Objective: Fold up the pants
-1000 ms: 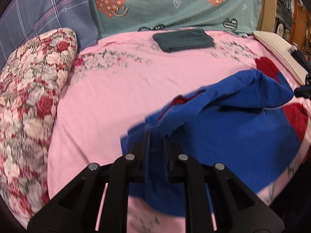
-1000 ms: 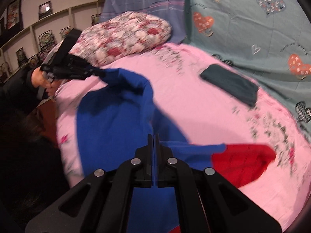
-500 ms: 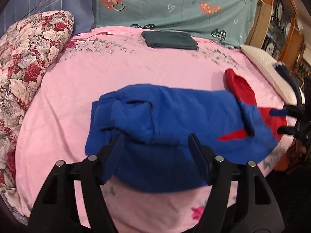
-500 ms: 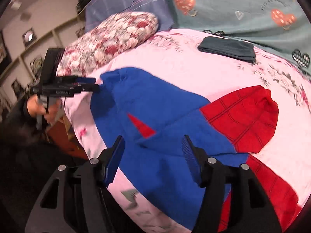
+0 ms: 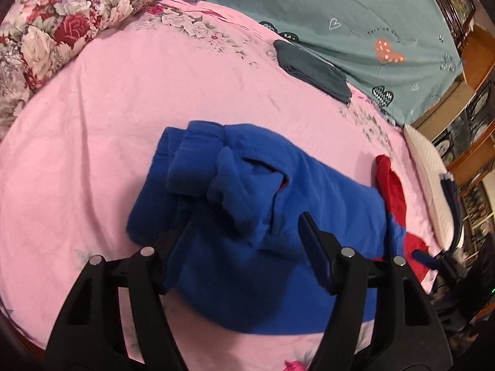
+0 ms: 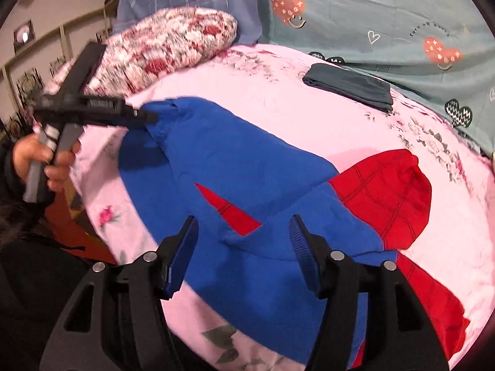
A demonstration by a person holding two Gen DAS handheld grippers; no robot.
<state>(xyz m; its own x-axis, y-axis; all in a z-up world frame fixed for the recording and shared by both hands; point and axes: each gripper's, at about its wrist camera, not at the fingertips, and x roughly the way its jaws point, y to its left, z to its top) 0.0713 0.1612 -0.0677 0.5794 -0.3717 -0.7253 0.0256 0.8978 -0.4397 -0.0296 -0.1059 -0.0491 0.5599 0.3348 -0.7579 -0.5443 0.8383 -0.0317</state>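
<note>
The blue and red pants lie folded over on the pink bed sheet, waistband bunched at the left end. In the right wrist view the pants show blue cloth with red checked legs at the right. My left gripper is open, its jaws wide apart just above the bunched blue cloth, holding nothing. It also shows in the right wrist view at the pants' left end. My right gripper is open and empty over the near blue edge.
A folded dark green garment lies at the far side of the bed, also in the right wrist view. A floral pillow lies at the left. A teal heart-print cover lies behind. A white pillow sits at the right edge.
One second ago both grippers were shut on the blue cloth and carried it over. They have since opened and let go; the pants now lie folded on the sheet.
</note>
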